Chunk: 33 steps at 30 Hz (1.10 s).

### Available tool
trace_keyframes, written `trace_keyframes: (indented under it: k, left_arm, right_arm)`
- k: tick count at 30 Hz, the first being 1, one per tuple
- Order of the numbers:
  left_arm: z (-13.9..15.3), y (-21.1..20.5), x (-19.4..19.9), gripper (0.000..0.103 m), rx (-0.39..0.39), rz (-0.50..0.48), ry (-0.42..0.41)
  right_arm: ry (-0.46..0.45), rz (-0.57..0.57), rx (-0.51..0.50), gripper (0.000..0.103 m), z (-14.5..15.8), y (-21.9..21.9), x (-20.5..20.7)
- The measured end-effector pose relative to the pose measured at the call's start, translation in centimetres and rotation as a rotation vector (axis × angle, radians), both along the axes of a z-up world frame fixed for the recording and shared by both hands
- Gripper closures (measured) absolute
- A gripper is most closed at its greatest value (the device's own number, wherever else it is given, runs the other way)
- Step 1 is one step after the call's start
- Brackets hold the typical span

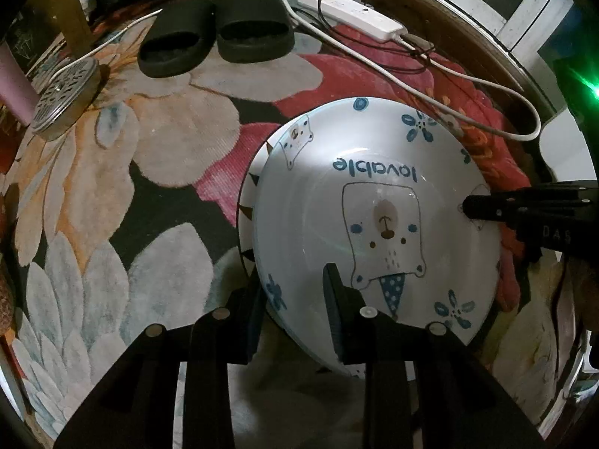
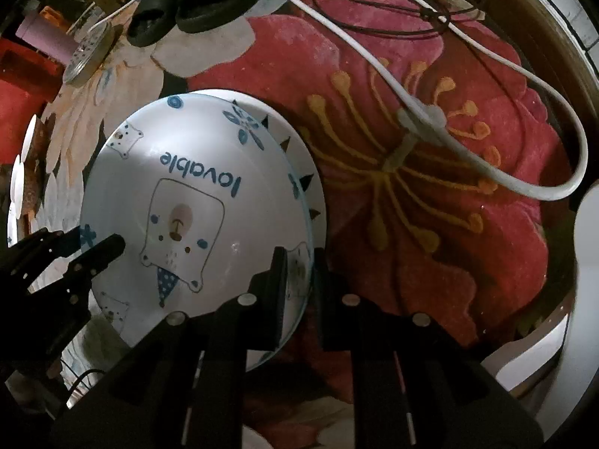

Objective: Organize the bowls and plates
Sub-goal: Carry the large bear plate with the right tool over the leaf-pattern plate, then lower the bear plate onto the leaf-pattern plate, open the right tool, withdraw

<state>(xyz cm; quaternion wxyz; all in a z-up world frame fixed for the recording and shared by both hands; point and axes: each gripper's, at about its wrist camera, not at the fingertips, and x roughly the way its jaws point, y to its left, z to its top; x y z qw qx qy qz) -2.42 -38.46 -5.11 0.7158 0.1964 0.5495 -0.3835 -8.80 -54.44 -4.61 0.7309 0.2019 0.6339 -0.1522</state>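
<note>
floral rug [image 1: 112, 194] | left gripper [image 1: 295, 299] pinching bear plate [image 1: 374, 194] rim | right gripper [image 2: 299, 273] pinching rim

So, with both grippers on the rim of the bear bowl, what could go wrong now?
1. The bear bowl is pinched only at its rim by the left gripper and the right gripper; it may slip or tilt.
2. The white cable lies nearby and could snag.

A home, at floor level: a flowered rug [image 1: 168, 157], black slippers [image 1: 217, 33] and a white power strip [image 1: 352, 15] trailing cables
</note>
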Motion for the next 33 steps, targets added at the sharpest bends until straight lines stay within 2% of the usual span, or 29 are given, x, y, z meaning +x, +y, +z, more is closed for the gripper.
trace_keyframes:
  k: [6,10,12,16,18,28,30,31,32,33]
  left_arm:
    - [-0.2,-0.2,0.7,0.073,-0.002,0.013,0.040]
    - [-0.3,-0.2,1.0,0.062,-0.025,0.026,0.084]
    - [-0.2,-0.2,1.1,0.051,-0.042,0.030,0.110]
    - [-0.1,-0.3,1.0,0.040,-0.067,0.035,0.155]
    - [-0.1,-0.3,1.0,0.029,-0.086,0.031,0.188]
    - [0.0,-0.4,1.1,0.020,-0.110,0.084,0.240]
    - [0.5,-0.2,0.9,0.001,-0.118,0.086,0.221]
    - [0.9,-0.2,0.7,0.001,-0.113,0.091,0.173]
    - [1.2,-0.3,0.6,0.000,-0.112,0.088,0.153]
    - [1.4,-0.3,0.6,0.000,-0.118,0.086,0.150]
  right_arm:
    - [-0.006,-0.007,-0.005,0.090,-0.1,-0.2,0.4]
    - [-0.017,-0.021,0.007,0.089,0.0,-0.5,0.2]
    - [-0.021,-0.030,0.014,0.089,0.0,-0.6,0.1]
    - [-0.025,-0.049,0.031,0.089,-0.1,-0.9,0.0]
    - [-0.027,-0.073,0.056,0.088,-0.2,-1.1,-0.1]
    - [-0.030,-0.159,0.150,0.087,-0.7,-1.9,-0.1]
    - [-0.030,-0.162,0.157,0.086,-0.7,-1.9,-0.1]
    - [-0.034,-0.161,0.150,0.084,-0.5,-1.8,-0.1]
    - [-0.053,-0.157,0.150,0.075,-0.2,-1.7,0.0]
    - [-0.071,-0.149,0.150,0.060,0.2,-1.6,0.0]
